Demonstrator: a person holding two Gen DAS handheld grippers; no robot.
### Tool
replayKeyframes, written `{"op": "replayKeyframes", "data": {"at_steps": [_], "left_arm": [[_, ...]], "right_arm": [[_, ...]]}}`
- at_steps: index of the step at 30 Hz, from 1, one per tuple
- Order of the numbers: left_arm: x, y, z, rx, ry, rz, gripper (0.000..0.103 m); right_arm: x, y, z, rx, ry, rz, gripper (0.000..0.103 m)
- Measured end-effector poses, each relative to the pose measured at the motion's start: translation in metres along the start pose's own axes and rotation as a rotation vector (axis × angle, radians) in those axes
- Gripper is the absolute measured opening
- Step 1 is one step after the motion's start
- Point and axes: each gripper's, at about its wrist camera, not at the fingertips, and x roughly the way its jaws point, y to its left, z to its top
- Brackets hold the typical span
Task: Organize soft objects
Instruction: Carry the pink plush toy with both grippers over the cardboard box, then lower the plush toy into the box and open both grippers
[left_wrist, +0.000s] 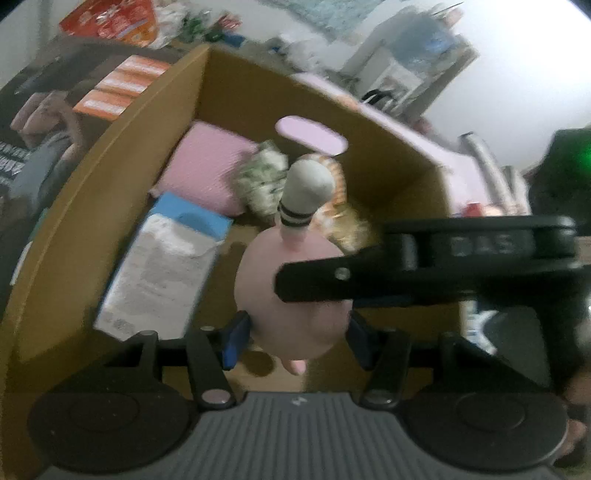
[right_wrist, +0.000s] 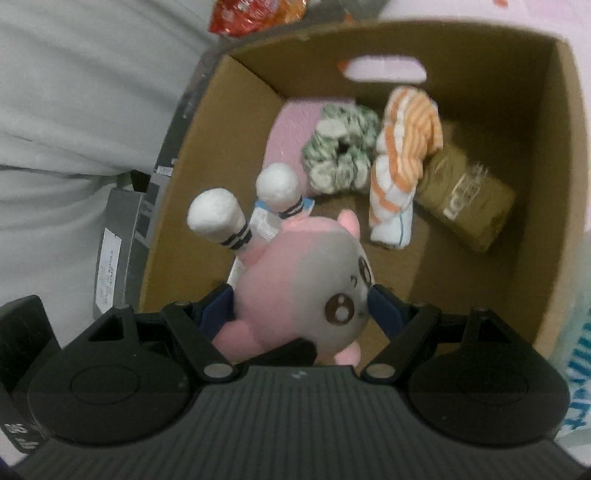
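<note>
Plush held over the box by both grippers

The pink plush (right_wrist: 295, 291) hangs above the open cardboard box (right_wrist: 561, 184), legs in white socks pointing away from the cameras. The right gripper (right_wrist: 303, 306) clamps its round head, blue pads pressed to both sides at a wide spread. The left gripper (left_wrist: 295, 332) squeezes the body between its pads, about half spread; in its view the other gripper crosses in front. Down in the box lie a pink pillow (left_wrist: 207, 170), a green scrunchie (right_wrist: 340, 147), an orange-striped cloth (right_wrist: 402, 155), a brown pouch (right_wrist: 469, 199) and a blue-and-white pack (left_wrist: 162, 266) (the left view is blurred)
</note>
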Motion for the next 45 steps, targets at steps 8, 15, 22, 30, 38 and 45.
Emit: {"op": "replayKeyframes", "data": {"at_steps": [8, 15, 22, 30, 38, 45], "left_arm": [[-0.012, 0.010, -0.001, 0.001, -0.046, 0.080, 0.071], [-0.027, 0.010, -0.004, 0.002, -0.103, 0.151, 0.071], [-0.038, 0.003, -0.005, 0.009, -0.145, 0.155, 0.075], [-0.049, -0.013, -0.014, 0.044, -0.176, 0.161, 0.075], [-0.051, -0.042, -0.027, 0.185, -0.201, 0.170, 0.081], [0.001, -0.047, -0.009, 0.213, -0.093, 0.285, 0.078]], "right_arm": [[0.014, 0.001, -0.004, 0.014, 0.024, 0.014, 0.081], [0.010, -0.006, 0.003, 0.037, -0.010, 0.050, 0.081], [-0.021, -0.013, -0.001, 0.070, -0.060, 0.162, 0.084], [-0.078, -0.027, -0.019, 0.055, -0.167, 0.265, 0.086], [-0.150, -0.071, -0.059, 0.060, -0.328, 0.391, 0.089], [-0.169, -0.129, -0.116, 0.131, -0.432, 0.437, 0.090]]}}
